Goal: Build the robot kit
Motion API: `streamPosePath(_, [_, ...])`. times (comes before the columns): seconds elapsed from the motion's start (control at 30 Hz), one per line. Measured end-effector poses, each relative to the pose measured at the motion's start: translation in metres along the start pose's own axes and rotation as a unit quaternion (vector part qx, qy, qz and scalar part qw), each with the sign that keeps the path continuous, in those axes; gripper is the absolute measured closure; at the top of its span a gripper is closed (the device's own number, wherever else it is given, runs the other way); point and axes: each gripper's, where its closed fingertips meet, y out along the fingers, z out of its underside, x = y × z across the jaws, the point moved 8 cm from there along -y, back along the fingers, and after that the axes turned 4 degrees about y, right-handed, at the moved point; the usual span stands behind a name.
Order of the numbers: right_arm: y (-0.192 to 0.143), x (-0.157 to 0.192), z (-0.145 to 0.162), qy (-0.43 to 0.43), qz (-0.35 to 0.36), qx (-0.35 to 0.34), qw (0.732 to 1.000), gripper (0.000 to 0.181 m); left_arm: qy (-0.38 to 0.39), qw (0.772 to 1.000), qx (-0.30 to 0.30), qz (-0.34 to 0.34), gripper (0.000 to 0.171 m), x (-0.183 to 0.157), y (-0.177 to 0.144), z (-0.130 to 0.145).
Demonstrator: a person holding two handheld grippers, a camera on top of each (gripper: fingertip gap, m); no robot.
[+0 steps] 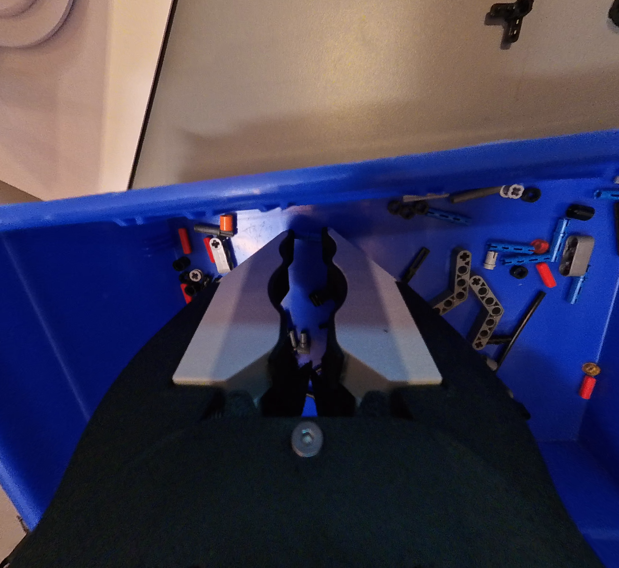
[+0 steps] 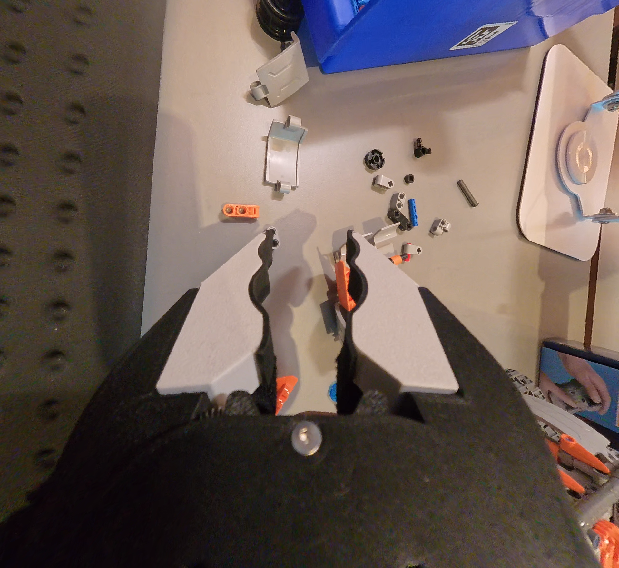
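My left gripper [image 1: 308, 237] reaches down into a blue bin [image 1: 301, 180]. Its jaws stand a narrow gap apart, with the bin floor showing between them, and it holds nothing I can see. Two small grey pins [image 1: 298, 340] and a black connector [image 1: 315, 298] lie on the floor under the gap. My right gripper [image 2: 310, 235] is open and empty, low over the pale table [image 2: 207, 116]. An orange piece [image 2: 344, 283] lies beside its right pad, over a grey panel [image 2: 330, 319]. A small grey connector [image 2: 272, 237] sits at its left fingertip.
The bin holds grey bent beams [image 1: 485, 310], a grey block [image 1: 577, 255], and red, blue and black pins. On the table lie an orange beam [image 2: 241, 210], two grey curved panels [image 2: 283, 156], a black tyre [image 2: 278, 2], small loose parts [image 2: 398, 213] and a white board [image 2: 562, 149]. The left gripper's tips are roughly 25 cm from the right gripper's.
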Motion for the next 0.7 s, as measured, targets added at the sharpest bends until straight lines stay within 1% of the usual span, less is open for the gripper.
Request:
streamPosePath(0.13, [0.0, 0.0, 0.001, 0.0, -0.001, 0.001, 1.0, 0.139, 0.008, 1.0, 0.01, -0.008, 0.157, -0.002, -0.004, 0.004])
streamPosePath(0.4, [0.001, 0.0, 0.002, 0.0, -0.001, 0.004, 1.0, 0.139, 0.019, 1.0, -0.004, -0.011, 0.157, -0.014, -0.016, -0.001])
streamPosePath(0.53, [0.001, 0.0, 0.002, 0.001, 0.001, 0.005, 1.0, 0.139, 0.022, 1.0, -0.021, -0.01, 0.158, -0.019, -0.024, -0.007])
streamPosePath(0.7, [0.001, 0.0, 0.002, -0.001, 0.003, 0.006, 1.0, 0.139, 0.027, 0.999, -0.023, -0.016, 0.158, -0.022, -0.03, -0.009])
